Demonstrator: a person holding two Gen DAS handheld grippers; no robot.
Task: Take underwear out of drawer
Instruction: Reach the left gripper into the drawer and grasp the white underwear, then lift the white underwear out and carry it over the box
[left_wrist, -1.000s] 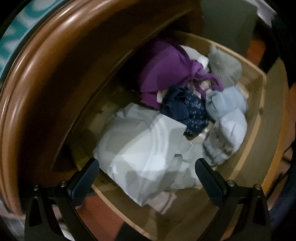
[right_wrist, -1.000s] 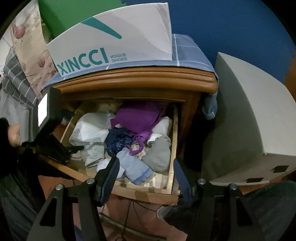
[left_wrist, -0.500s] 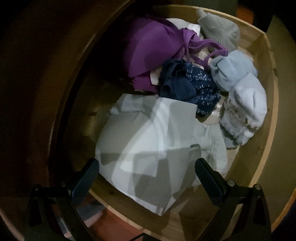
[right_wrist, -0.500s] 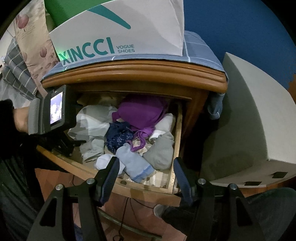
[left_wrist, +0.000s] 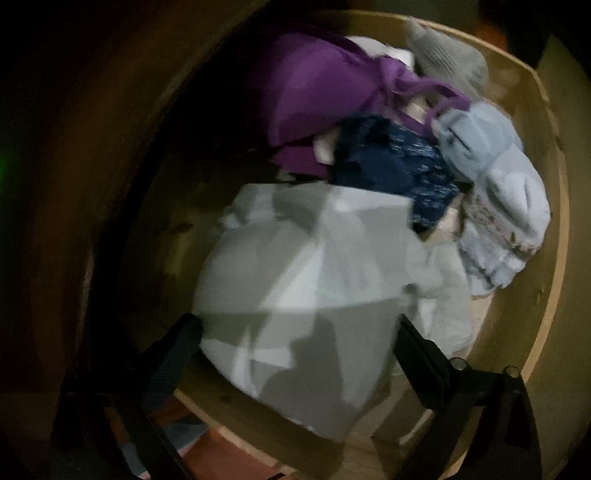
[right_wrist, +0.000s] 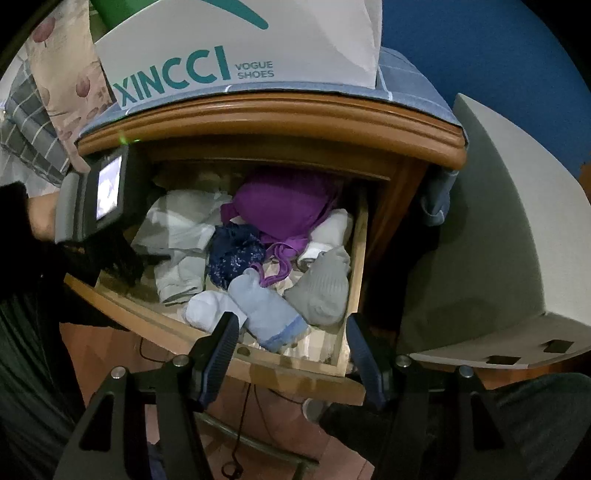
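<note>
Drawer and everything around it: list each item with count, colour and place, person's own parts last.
drawer: one, light wood, pulled open from the nightstand.
nightstand: one, brown wood, behind the drawer.
pale garment: one, white-grey, folded at the drawer's left, between the left gripper's fingers.
purple garment: one, purple, back middle.
navy garment: one, dark blue, speckled, centre.
light blue sock: one, front middle.
white sock: one, front, left of the blue sock.
grey sock: one, front right.
white roll: one, right side, behind the grey sock.
shoe box: one, white with teal lettering, on the nightstand.
left gripper: black, open, over the pale garment.
right gripper: black, open, before the drawer front.
</note>
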